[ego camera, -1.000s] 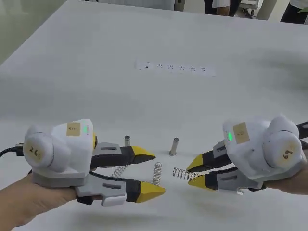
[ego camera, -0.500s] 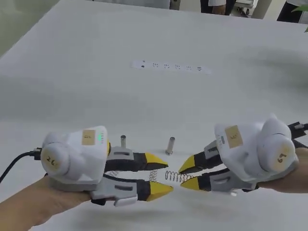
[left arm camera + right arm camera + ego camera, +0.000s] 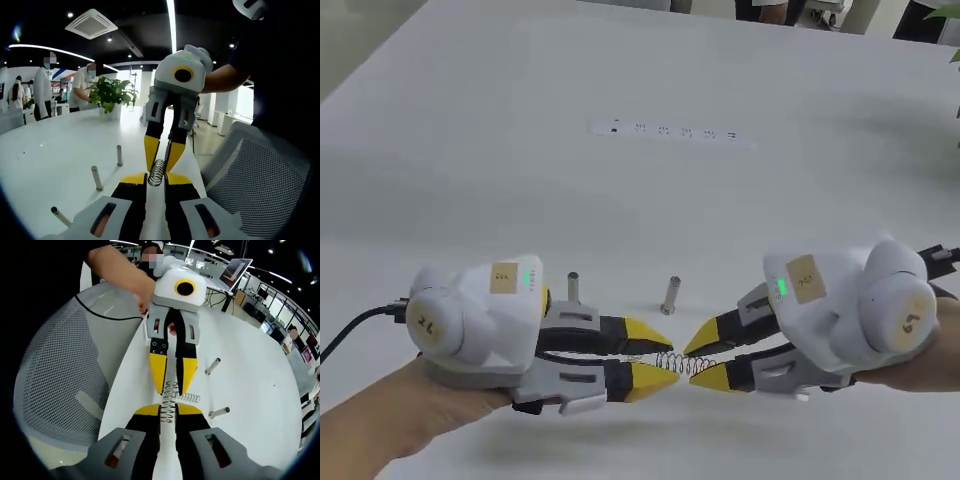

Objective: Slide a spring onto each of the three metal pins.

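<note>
Foremost, one spring (image 3: 169, 396): coiled steel wire, low over the white desk (image 3: 520, 150), spanning the gap between the two tongs. Long axis: side to side in the head view, one end toward each tongs, in line with both pairs of jaws.

Right tongs (image 3: 168, 410): jaws set nearly together, yellow tips pressing either side of the spring's near end, so clenched on it.

Left tongs (image 3: 155, 176): jaws likewise narrow, the spring's other end lying between the yellow tips. Whether they pinch it or merely flank it cannot be told. The two tongs face tip to tip, almost touching.

Hard to make out: whether the spring rests on the desk or hangs just clear of it. Both its ends are covered by the tips.

Second spring (image 3: 190, 398): lying flat on the desk just beside the left tongs' tip, axis crosswise to the first.

Pin (image 3: 573, 287) and second pin (image 3: 670, 296): short, metal, upright, just beyond the tongs.

Third pin (image 3: 60, 216): beside the left tongs' body, small and distorted near the view's edge.

Power strip (image 3: 665, 131): white, flat, well beyond, mid-desk.
</note>
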The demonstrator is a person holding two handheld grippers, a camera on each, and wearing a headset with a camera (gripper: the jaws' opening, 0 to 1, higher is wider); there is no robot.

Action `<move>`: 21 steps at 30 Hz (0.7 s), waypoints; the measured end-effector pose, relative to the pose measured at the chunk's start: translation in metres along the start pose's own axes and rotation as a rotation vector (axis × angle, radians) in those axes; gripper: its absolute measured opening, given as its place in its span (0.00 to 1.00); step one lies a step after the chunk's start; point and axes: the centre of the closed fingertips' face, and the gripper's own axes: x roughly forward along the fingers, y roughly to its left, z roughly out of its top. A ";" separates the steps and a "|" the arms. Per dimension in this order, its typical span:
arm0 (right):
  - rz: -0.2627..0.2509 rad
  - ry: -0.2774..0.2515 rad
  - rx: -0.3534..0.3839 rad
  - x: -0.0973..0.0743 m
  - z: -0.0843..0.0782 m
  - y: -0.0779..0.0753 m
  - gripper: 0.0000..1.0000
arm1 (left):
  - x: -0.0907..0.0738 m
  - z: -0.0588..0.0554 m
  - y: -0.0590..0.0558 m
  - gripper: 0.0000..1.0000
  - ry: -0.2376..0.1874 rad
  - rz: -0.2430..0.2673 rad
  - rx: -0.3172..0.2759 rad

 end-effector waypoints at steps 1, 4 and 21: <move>0.000 -0.003 0.000 0.000 0.001 0.000 0.08 | 0.000 0.000 0.000 0.05 0.001 -0.001 0.001; 0.003 -0.001 -0.007 0.000 0.001 0.000 0.08 | 0.000 -0.001 -0.001 0.04 0.005 -0.001 0.005; -0.025 -0.023 -0.004 0.000 0.000 -0.001 0.08 | 0.002 0.001 -0.001 0.02 0.000 -0.009 -0.015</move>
